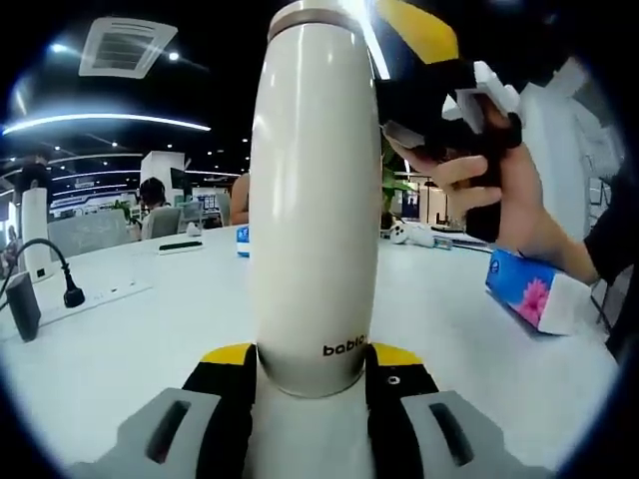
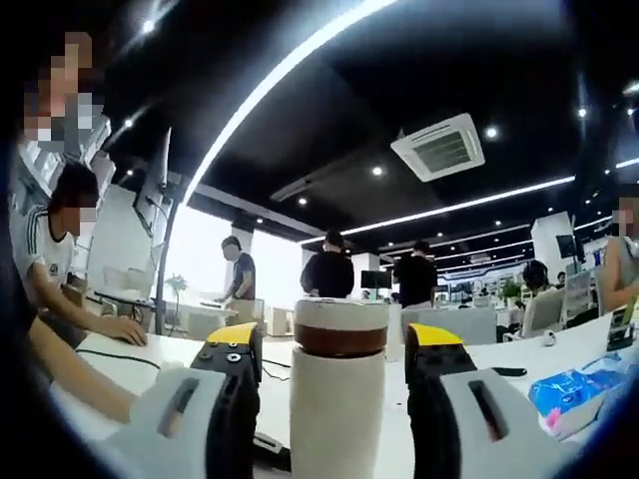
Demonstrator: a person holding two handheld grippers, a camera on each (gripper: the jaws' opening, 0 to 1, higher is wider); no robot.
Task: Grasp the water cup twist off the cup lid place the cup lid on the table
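Note:
A tall cream water cup (image 1: 315, 200) stands upright on the white table (image 1: 150, 339). My left gripper (image 1: 315, 384) is shut on its base, with both yellow-tipped jaws pressed against its sides. Its lid (image 1: 318, 14) sits on top, above a thin brown band. A hand holds my right gripper (image 1: 439, 90) just right of the cup's top. In the right gripper view, the lid (image 2: 339, 311) and the brown band sit between the jaws of my right gripper (image 2: 334, 349). That gripper is open, with a small gap on each side of the cup (image 2: 337, 419).
A blue tissue pack (image 1: 534, 289) lies on the table to the right, also seen as the tissue pack (image 2: 579, 394). A power strip (image 1: 100, 294) and a black adapter (image 1: 22, 307) sit at the left. A person (image 2: 50, 269) rests an arm on the table; others are behind.

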